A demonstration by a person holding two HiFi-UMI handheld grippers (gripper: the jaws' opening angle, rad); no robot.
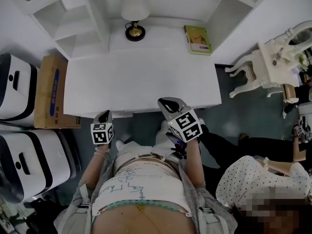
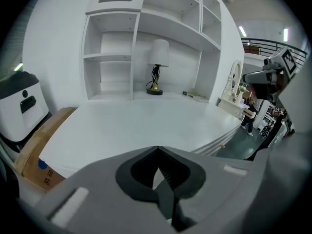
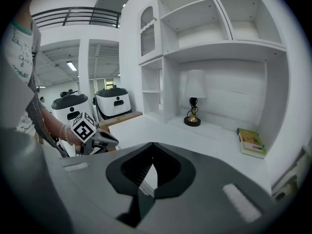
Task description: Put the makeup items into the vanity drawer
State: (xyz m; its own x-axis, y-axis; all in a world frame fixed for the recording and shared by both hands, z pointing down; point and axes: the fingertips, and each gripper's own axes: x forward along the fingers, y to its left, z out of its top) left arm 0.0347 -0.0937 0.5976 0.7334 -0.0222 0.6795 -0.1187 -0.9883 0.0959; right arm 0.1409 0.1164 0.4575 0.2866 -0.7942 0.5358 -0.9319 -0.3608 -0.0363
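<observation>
Head view: left gripper (image 1: 104,115) and right gripper (image 1: 170,104) hover by the near edge of the plain white vanity (image 1: 141,77). Left gripper view: jaws together, holding nothing. Right gripper view: jaws together, also holding nothing; a lamp (image 3: 194,99) stands at the vanity's back.

Vanity and what stands around it

On the vanity top (image 1: 141,82), the lamp (image 1: 135,13) stands at the back, a little left of the middle, and the book (image 1: 197,39) lies at the back right, close to the side wall; the shelves (image 1: 73,28) rise over the vanity's back left corner; the cardboard box (image 1: 51,91) sits just beside its left end, with two machines (image 1: 17,89) farther left, one before the other; the chair (image 1: 263,65) stands apart off its right end; the left gripper (image 1: 104,114) and right gripper (image 1: 168,103) are at its front edge, the right one nearer the middle; a seated person (image 1: 253,179) is off its front right corner
</observation>
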